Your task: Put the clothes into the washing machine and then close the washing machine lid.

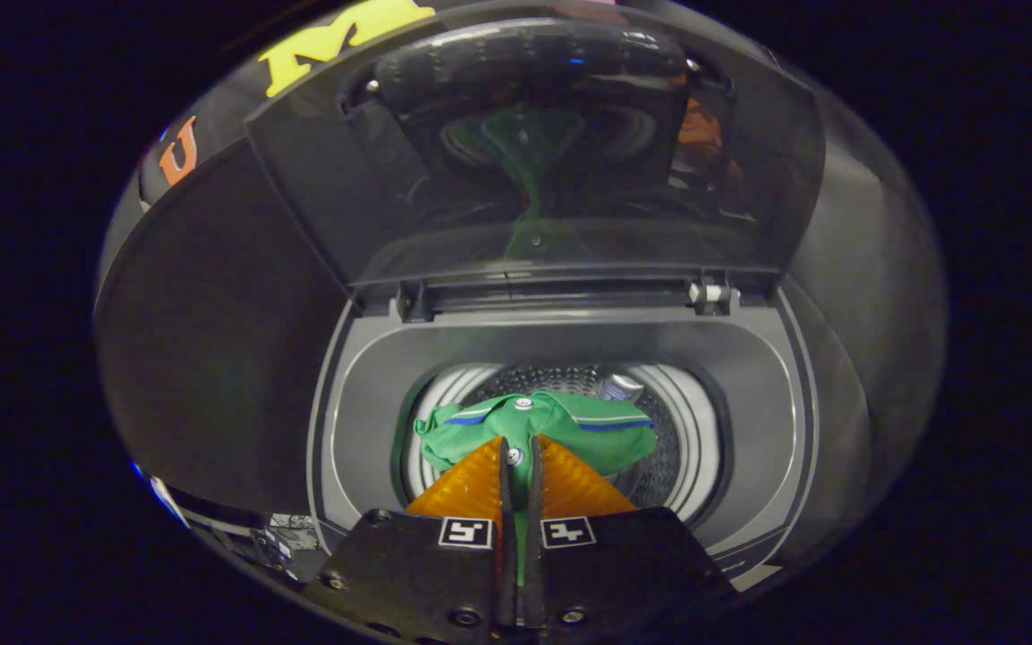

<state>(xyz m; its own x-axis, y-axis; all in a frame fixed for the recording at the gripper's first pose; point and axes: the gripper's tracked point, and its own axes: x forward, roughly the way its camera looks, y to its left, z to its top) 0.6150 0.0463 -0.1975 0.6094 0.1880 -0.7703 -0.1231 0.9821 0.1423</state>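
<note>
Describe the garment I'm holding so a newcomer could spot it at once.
Find the open washing machine with its lid raised. Over its drum, pinched in the gripper, hangs the green shirt: blue-and-white trim, white buttons.

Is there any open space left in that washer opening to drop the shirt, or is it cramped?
The gripper is shut on the green shirt, held over the drum. Bare drum shows behind and right of the shirt, by the white rim. The grey surround lies bare on both sides. It is crowded just ahead of the fingers. The lid stands open behind.
</note>
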